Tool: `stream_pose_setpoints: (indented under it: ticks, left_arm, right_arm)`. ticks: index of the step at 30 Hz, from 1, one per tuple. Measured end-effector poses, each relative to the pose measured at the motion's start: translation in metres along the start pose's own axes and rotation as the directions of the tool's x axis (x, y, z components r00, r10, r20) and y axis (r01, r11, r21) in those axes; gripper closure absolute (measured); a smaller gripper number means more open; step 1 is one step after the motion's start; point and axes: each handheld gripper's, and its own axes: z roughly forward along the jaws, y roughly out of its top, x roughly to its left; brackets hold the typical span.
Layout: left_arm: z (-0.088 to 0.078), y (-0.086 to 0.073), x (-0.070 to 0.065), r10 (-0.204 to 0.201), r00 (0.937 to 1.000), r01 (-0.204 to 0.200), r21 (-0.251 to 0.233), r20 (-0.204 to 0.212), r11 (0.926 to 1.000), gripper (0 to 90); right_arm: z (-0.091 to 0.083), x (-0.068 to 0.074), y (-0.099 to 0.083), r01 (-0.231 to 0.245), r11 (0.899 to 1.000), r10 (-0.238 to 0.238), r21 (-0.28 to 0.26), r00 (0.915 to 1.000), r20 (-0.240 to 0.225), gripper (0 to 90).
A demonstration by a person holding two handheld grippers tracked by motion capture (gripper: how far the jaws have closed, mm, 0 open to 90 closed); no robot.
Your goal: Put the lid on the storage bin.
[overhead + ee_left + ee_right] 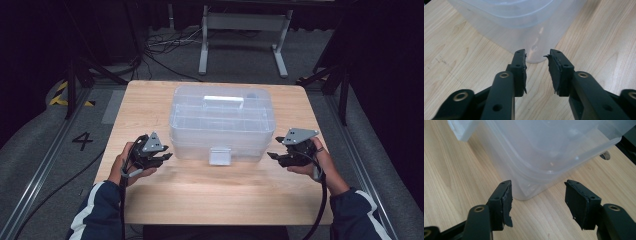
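Note:
A clear plastic storage box with a white handle on its lid and a front latch sits in the middle of the wooden table. My left gripper hovers just off the box's front left corner, jaws apart with nothing between them. My right gripper is held off the front right corner, its jaws wide apart and empty. In both gripper views the box corner lies just beyond the fingertips, apart from them.
The table's near half in front of the box is bare wood. A white metal stand and cables lie on the floor behind the table. A small hole or grommet marks the tabletop beside the box.

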Motion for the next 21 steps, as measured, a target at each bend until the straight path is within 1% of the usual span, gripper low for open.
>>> stream_pose_setpoints:
  ticks: [2,3,4,5,8,9,10,11,12,13,14,17,18,21]
  left_arm:
    - [0.000,-0.001,-0.001,-0.005,1.0000,0.005,0.001,-0.001,1.0000,62.3]
    - [-0.001,-0.003,-0.002,-0.011,0.9999,0.011,0.003,-0.010,0.9999,59.1]
    - [-0.001,-0.004,-0.003,-0.021,0.9998,0.021,-0.002,-0.004,0.9998,57.0]
    - [-0.002,-0.005,-0.004,-0.027,0.9996,0.027,-0.008,-0.006,0.9996,56.6]
    - [-0.003,-0.008,-0.005,-0.032,0.9994,0.032,-0.011,-0.015,0.9994,55.4]
    - [-0.004,-0.011,-0.006,-0.035,0.9991,0.035,-0.001,-0.026,0.9994,51.4]
    - [-0.004,-0.011,-0.006,-0.035,0.9991,0.035,-0.001,-0.026,0.9994,51.4]
    - [-0.004,-0.013,-0.006,-0.034,0.9991,0.034,0.009,-0.028,0.9994,51.4]
    - [-0.003,-0.017,-0.007,-0.032,0.9984,0.033,0.021,-0.046,0.9992,49.5]
    - [-0.003,-0.017,-0.007,-0.032,0.9984,0.033,0.021,-0.046,0.9992,47.6]
    - [-0.002,-0.020,-0.006,-0.033,0.9981,0.034,0.031,-0.051,0.9989,47.6]
    - [-0.003,-0.027,-0.004,-0.053,0.9966,0.055,0.033,-0.063,0.9979,43.3]
    - [-0.002,-0.030,-0.004,-0.060,0.9960,0.062,0.032,-0.067,0.9975,40.2]
    - [-0.002,-0.039,-0.005,-0.063,0.9946,0.068,0.055,-0.082,0.9962,37.0]
  right_arm:
    - [-0.001,0.002,-0.003,0.016,1.000,-0.016,0.004,0.9999,0.004,38.4]
    - [-0.001,0.003,-0.004,0.020,1.000,-0.020,0.007,0.9998,0.006,38.2]
    - [-0.001,0.003,-0.005,0.024,1.000,-0.024,0.008,0.9997,0.008,37.9]
    - [-0.002,0.004,-0.006,0.032,0.999,-0.032,0.008,0.9995,0.009,37.8]
    - [-0.003,0.004,-0.009,0.034,0.999,-0.034,0.009,0.9993,0.013,37.6]
    - [-0.005,0.005,-0.012,0.035,0.999,-0.035,0.004,0.9991,0.022,37.2]
    - [-0.006,0.005,-0.014,0.033,0.999,-0.033,0.001,0.9993,0.019,37.0]
    - [-0.006,0.005,-0.014,0.033,0.999,-0.033,0.001,0.9993,0.019,37.0]
    - [-0.008,0.005,-0.017,0.034,0.999,-0.034,-0.003,0.9989,0.032,36.5]
    - [-0.008,0.005,-0.017,0.034,0.999,-0.034,-0.003,0.9989,0.032,36.5]
    - [-0.009,0.005,-0.020,0.037,0.999,-0.037,-0.004,0.9986,0.038,36.0]
    - [-0.014,0.004,-0.027,0.023,1.000,-0.023,-0.011,0.9983,0.053,35.3]
    - [-0.015,0.003,-0.029,0.016,1.000,-0.016,-0.013,0.9981,0.060,34.7]
    - [-0.016,0.001,-0.039,-0.010,1.000,0.010,-0.008,0.9968,0.080,32.7]
